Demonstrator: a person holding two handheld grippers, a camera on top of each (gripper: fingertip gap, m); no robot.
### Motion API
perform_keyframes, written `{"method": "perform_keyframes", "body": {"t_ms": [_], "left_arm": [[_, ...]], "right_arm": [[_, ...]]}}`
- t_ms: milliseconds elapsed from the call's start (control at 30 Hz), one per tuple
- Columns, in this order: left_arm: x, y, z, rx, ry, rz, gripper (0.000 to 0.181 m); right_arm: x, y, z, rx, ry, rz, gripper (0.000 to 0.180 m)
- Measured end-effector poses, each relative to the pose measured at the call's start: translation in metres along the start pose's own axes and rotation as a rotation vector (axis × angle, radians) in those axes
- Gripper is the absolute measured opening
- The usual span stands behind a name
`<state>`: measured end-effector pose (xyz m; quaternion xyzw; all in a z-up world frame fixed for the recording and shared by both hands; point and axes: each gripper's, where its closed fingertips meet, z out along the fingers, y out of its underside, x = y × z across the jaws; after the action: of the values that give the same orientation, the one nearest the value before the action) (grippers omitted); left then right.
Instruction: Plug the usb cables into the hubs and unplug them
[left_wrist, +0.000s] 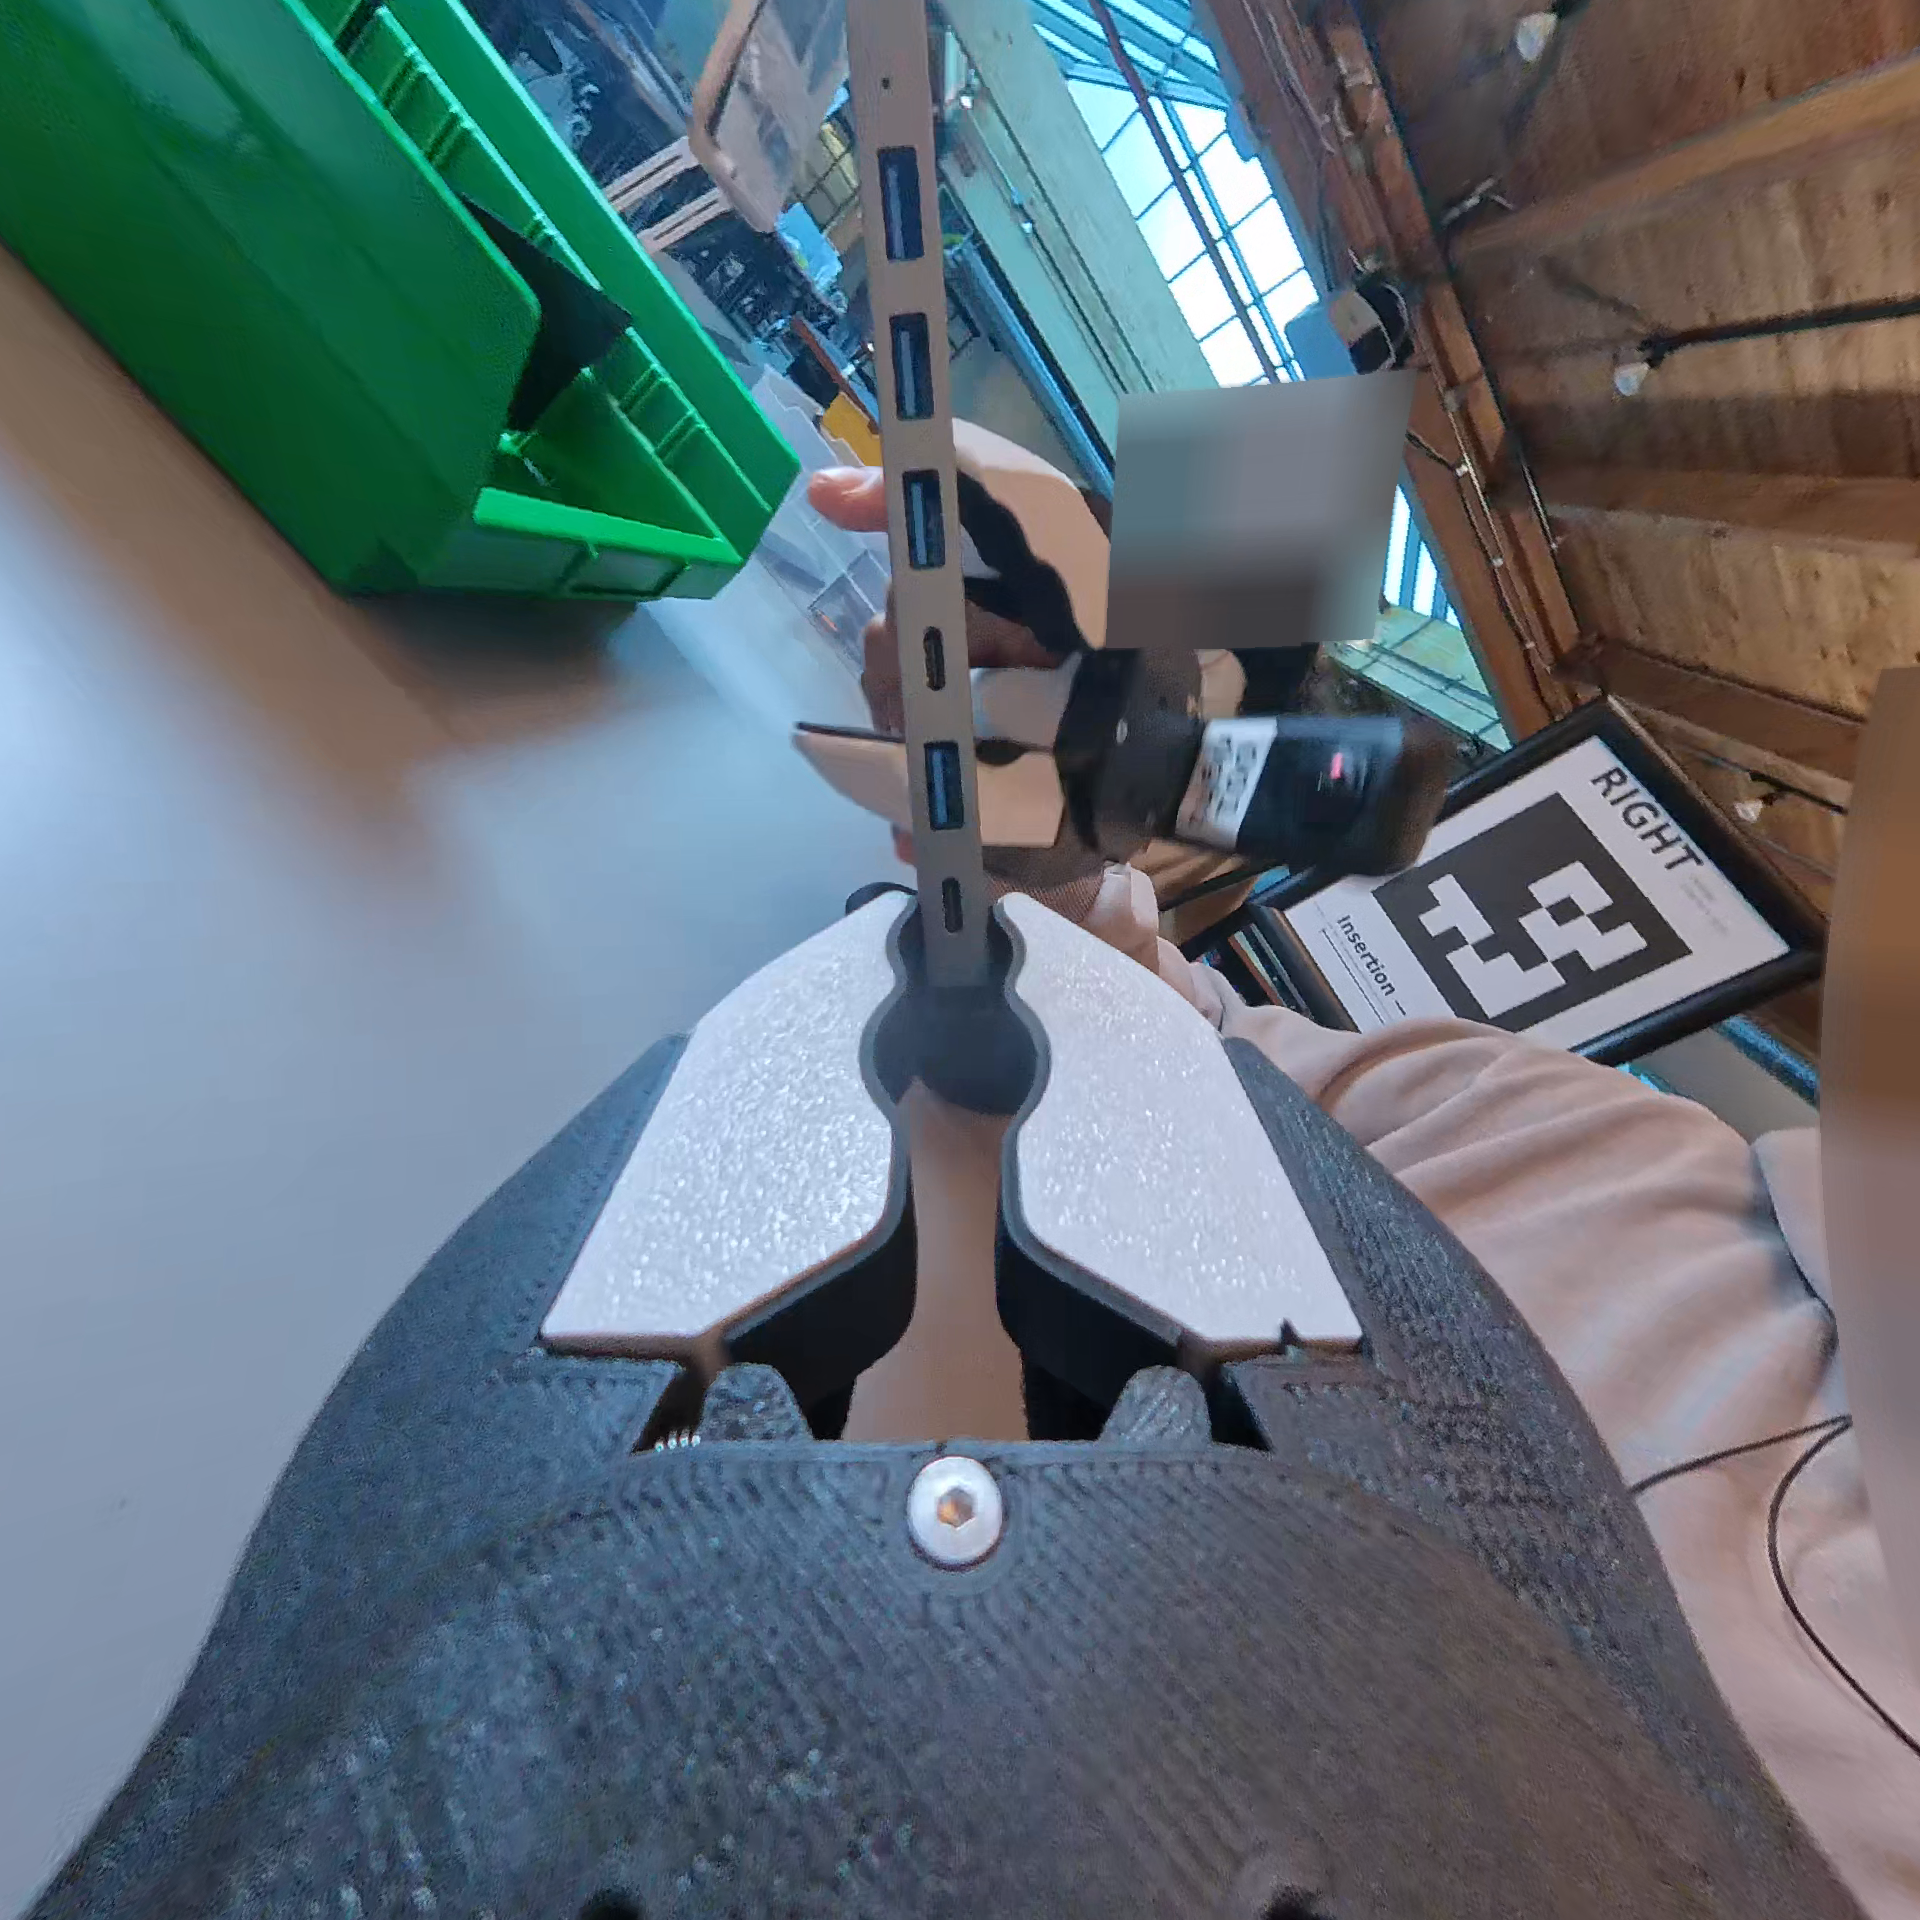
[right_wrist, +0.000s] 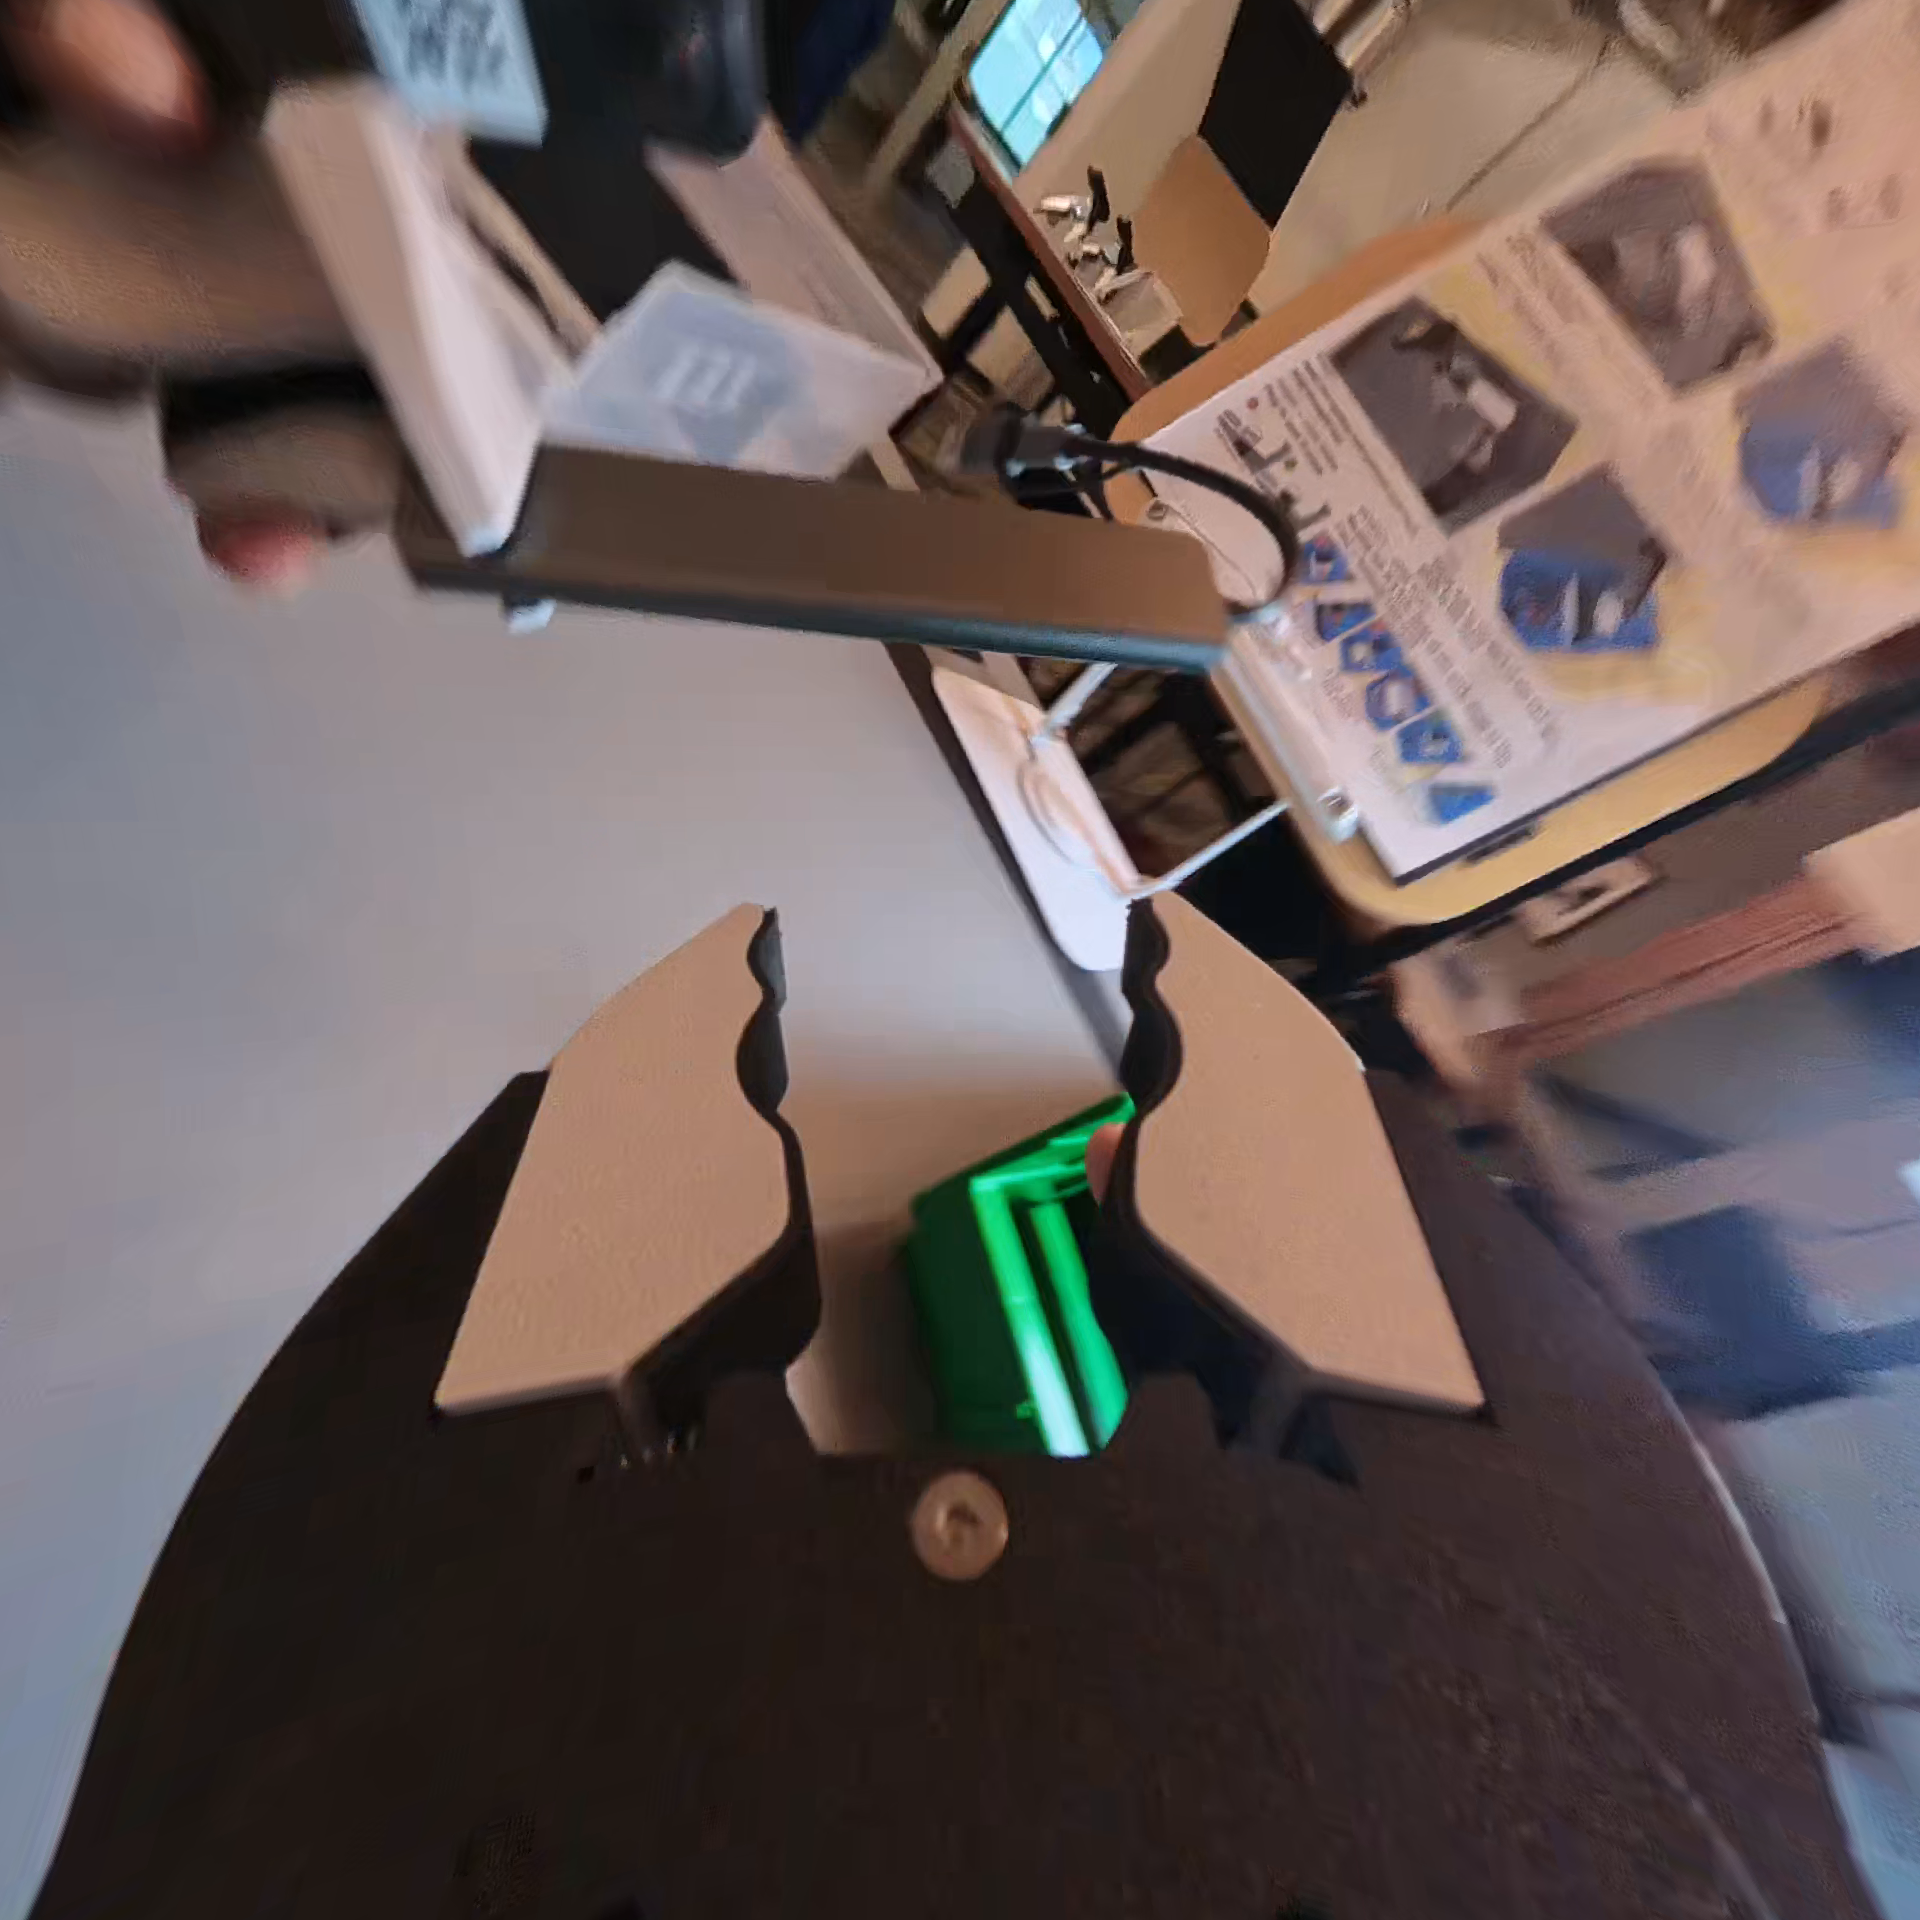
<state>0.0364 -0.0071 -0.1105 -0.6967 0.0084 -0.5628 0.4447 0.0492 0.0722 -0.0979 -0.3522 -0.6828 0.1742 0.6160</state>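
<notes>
Grey surface (right_wrist: 312, 883) looks bare, left tool (left_wrist: 951, 935) clamps the hub (left_wrist: 914, 436) with ports empty, right tool (right_wrist: 951, 935) gapes cable-less, so plugging hasn't started.

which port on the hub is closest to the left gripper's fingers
The small oval port at the hub's clamped end, just above the left gripper; the blue ports sit farther up.

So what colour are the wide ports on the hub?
Blue inside, on the grey hub; clearest in the left wrist view.
</notes>
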Motion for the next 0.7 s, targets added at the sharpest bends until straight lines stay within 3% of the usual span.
{"method": "perform_keyframes", "body": {"t_ms": [67, 167, 200, 267, 300, 400, 467, 600, 700], "left_arm": [[-0.006, 0.004, 0.002, -0.007, -0.023, -0.042, 0.011], [-0.011, 0.015, 0.009, -0.039, -0.039, -0.085, 0.013], [-0.009, 0.019, 0.011, -0.048, -0.032, -0.092, 0.015], [-0.002, 0.024, 0.016, -0.063, -0.013, -0.094, 0.018], [0.002, 0.025, 0.017, -0.062, 0.002, -0.09, 0.02], [0.027, 0.013, 0.013, -0.017, 0.105, 0.014, 0.022], [0.035, 0.008, 0.006, -0.03, 0.095, 0.197, 0.028], [0.028, -0.004, -0.005, -0.026, -0.099, 0.572, 0.029], [0.019, -0.007, -0.005, -0.04, -0.26, 0.837, 0.03]], "right_arm": [[-0.011, 0.003, 0.011, -0.049, 0.086, -0.293, 0.065], [-0.025, -0.006, 0.03, -0.013, 0.171, -0.512, 0.064], [-0.029, -0.009, 0.035, 0.002, 0.189, -0.555, 0.059], [-0.027, -0.013, 0.04, 0.003, 0.264, -0.605, 0.032], [-0.027, -0.014, 0.04, 0.004, 0.263, -0.599, 0.017], [-0.029, -0.013, 0.035, 0.017, 0.203, -0.487, 0.011], [-0.029, -0.011, 0.034, 0.032, 0.129, -0.289, 0.011], [-0.03, -0.016, 0.028, 0.106, 0.031, -0.077, 0.011], [-0.037, -0.021, 0.025, 0.132, -0.017, -0.028, 0.011]]}}
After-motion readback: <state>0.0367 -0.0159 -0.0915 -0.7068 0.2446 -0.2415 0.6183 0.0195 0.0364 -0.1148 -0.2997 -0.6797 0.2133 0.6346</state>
